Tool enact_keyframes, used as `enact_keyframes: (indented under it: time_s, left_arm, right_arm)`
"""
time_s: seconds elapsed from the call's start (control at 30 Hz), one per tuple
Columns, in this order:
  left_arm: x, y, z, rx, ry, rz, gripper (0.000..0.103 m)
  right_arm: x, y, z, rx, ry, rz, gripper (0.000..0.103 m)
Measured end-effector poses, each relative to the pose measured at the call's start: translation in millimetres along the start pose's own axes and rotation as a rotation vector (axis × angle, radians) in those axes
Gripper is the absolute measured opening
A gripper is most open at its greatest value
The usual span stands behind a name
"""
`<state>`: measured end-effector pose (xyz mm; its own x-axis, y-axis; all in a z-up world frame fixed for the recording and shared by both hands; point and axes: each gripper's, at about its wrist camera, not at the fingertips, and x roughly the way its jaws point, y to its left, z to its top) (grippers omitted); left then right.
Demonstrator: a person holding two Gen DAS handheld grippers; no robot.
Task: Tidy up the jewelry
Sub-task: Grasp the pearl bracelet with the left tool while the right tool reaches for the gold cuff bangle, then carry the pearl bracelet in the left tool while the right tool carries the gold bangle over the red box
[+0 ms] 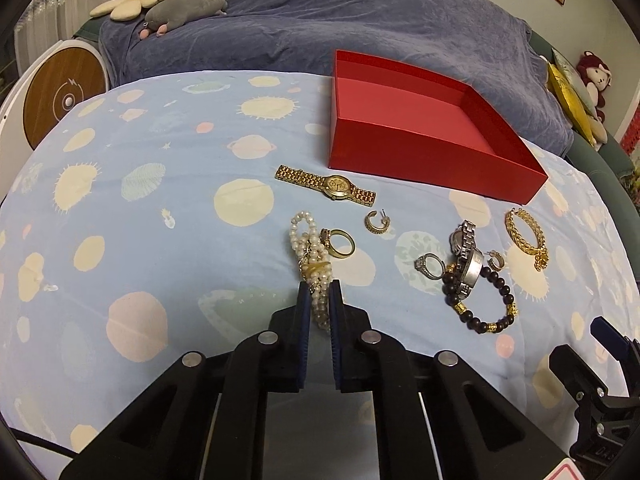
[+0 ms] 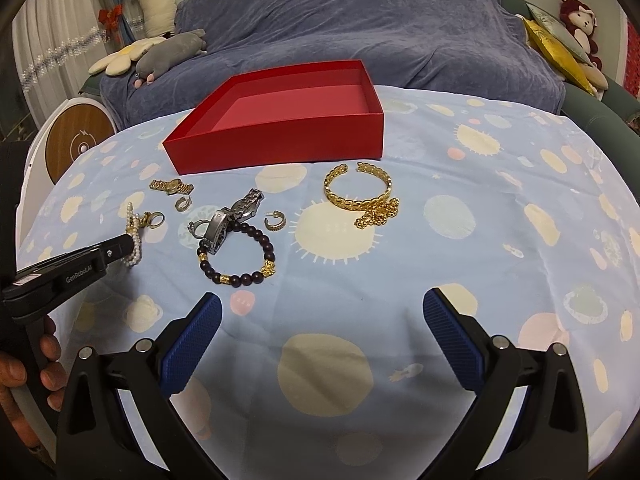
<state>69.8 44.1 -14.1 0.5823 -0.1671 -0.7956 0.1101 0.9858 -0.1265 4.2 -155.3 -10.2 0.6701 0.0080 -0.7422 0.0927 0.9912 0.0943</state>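
Note:
My left gripper (image 1: 320, 286) is shut on the near end of a pearl bracelet (image 1: 310, 248), which lies on the patterned blue cloth. A gold ring (image 1: 342, 243) rests against the pearls. Beyond lie a gold watch (image 1: 326, 187) and a hoop earring (image 1: 376, 222). To the right sit a silver watch (image 1: 466, 256), a silver ring (image 1: 429, 266), a dark bead bracelet (image 1: 480, 304) and a gold bangle (image 1: 524, 236). The empty red box (image 1: 424, 148) stands at the back. My right gripper (image 2: 322, 300) hovers open over bare cloth, short of the dark bead bracelet (image 2: 240, 256) and gold bangle (image 2: 358, 196).
A sofa under a blue-grey throw (image 2: 340, 28) with plush toys (image 2: 168, 56) runs behind the table. A round white and wood device (image 1: 60, 96) stands at the left. A person's hand (image 2: 24, 368) holds the left gripper's handle. The cloth's right half (image 2: 500, 220) carries no jewelry.

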Motion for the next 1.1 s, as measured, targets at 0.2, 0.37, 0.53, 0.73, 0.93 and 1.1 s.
enact_keyframes:
  time_s: [0.2, 0.37, 0.53, 0.73, 0.93, 1.1]
  left_arm:
    - [-22, 16, -2, 0.002, -0.038, -0.014, 0.007]
    - [-35, 28, -1, -0.002, -0.060, -0.006, 0.007]
    - [-32, 28, 4, 0.004, -0.060, 0.008, 0.007]
    - [-21, 20, 7, 0.012, -0.043, 0.004, 0.007]
    - [-12, 12, 7, 0.032, -0.028, -0.003, 0.007]
    - [-5, 8, 8, 0.036, -0.012, -0.009, 0.007]
  right_arm:
    - [1, 1, 1, -0.012, -0.001, 0.011, 0.098]
    - [-1, 3, 12, -0.031, -0.018, 0.015, 0.098]
    - [5, -12, 42, -0.024, -0.048, -0.022, 0.098]
    - [43, -23, 71, -0.022, -0.003, -0.017, 0.098]
    - [77, -23, 74, -0.072, 0.041, -0.068, 0.092]
    - [89, -29, 70, -0.048, 0.087, -0.045, 0.068]
